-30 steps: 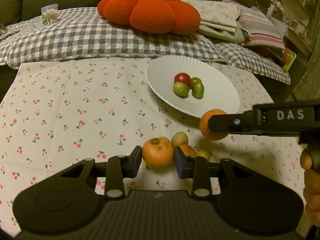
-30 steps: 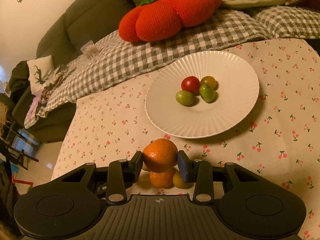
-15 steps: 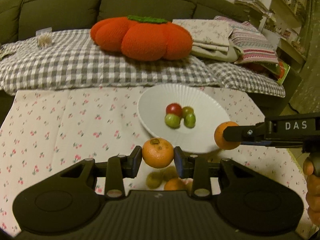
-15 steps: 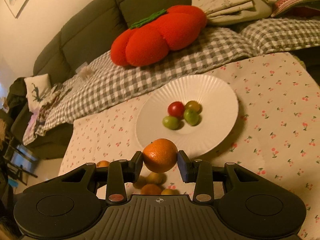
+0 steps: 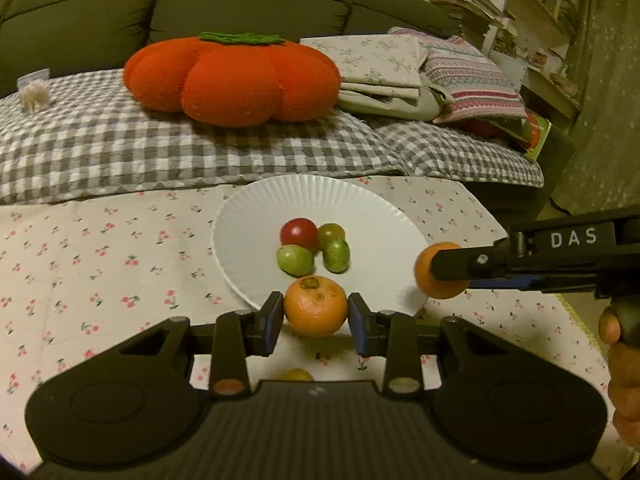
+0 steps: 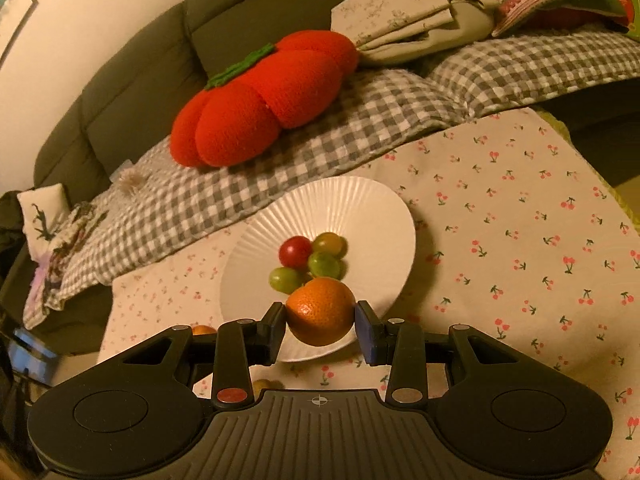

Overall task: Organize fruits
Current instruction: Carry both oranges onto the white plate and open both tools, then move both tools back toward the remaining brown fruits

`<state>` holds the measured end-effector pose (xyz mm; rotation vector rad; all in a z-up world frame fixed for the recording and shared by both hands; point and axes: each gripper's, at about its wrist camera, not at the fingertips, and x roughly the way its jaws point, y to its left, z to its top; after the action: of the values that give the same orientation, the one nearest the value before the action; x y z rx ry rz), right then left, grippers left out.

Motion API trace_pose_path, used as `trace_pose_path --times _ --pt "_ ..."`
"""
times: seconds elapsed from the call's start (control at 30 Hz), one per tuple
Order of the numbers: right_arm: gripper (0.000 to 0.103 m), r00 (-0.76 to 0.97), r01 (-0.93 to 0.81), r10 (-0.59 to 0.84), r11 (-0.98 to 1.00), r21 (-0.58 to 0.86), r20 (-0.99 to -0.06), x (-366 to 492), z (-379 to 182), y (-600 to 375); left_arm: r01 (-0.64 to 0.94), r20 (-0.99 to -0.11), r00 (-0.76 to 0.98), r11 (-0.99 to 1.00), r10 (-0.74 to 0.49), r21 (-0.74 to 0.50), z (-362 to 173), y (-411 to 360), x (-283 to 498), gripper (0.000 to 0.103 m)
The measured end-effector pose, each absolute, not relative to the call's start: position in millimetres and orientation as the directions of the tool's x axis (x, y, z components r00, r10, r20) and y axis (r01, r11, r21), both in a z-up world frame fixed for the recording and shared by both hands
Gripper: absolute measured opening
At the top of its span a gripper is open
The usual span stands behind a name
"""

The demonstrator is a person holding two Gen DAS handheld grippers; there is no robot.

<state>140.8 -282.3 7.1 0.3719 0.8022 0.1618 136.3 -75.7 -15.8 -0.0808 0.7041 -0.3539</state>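
Note:
My left gripper is shut on a mandarin and holds it above the near rim of the white ribbed plate. My right gripper is shut on a second mandarin, also over the plate's near edge; it shows from the side in the left wrist view. On the plate lie a red tomato and three small green fruits. A small yellowish fruit lies on the cloth below my left gripper.
The table has a cherry-print cloth. Behind it a sofa carries a grey checked blanket, a red tomato-shaped cushion and folded textiles. Another small fruit lies under my right gripper.
Both grippers have lifted their mandarins off the cloth and moved forward over the plate's near edge. The loose fruits left on the cloth have dropped almost out of view.

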Motion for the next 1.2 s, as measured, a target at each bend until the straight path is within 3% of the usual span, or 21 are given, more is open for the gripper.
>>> trace_pose_path --times 0.7,0.77,0.8,0.83,0.9,1.2 --pt "0.039 0.65 -0.005 0.253 0.945 0.328 -0.716 168 -21 -260 0.411 -0.614 0.704 0.91 -0.357 -0.058 -37 -102 154 0.034" --pt "0.039 0.657 -0.002 0.252 0.943 0.333 -0.711 169 -21 -261 0.413 -0.616 0.702 0.909 -0.358 -0.058 -38 -103 155 0.042" --pt "0.04 0.657 0.003 0.251 0.942 0.336 -0.71 169 -21 -262 0.41 -0.613 0.705 0.91 -0.357 -0.057 -39 -103 156 0.057" --pt "0.043 0.659 0.009 0.251 0.94 0.341 -0.709 170 -20 -263 0.408 -0.604 0.714 0.912 -0.354 -0.052 -38 -102 154 0.065" --pt "0.052 0.668 0.024 0.248 0.935 0.353 -0.702 169 -18 -267 0.41 -0.585 0.73 0.911 -0.352 -0.038 -36 -101 152 0.067" --pt "0.052 0.678 0.05 0.24 0.928 0.37 -0.695 169 -13 -277 0.36 -0.597 0.724 0.927 -0.346 -0.101 -31 -85 152 0.067"
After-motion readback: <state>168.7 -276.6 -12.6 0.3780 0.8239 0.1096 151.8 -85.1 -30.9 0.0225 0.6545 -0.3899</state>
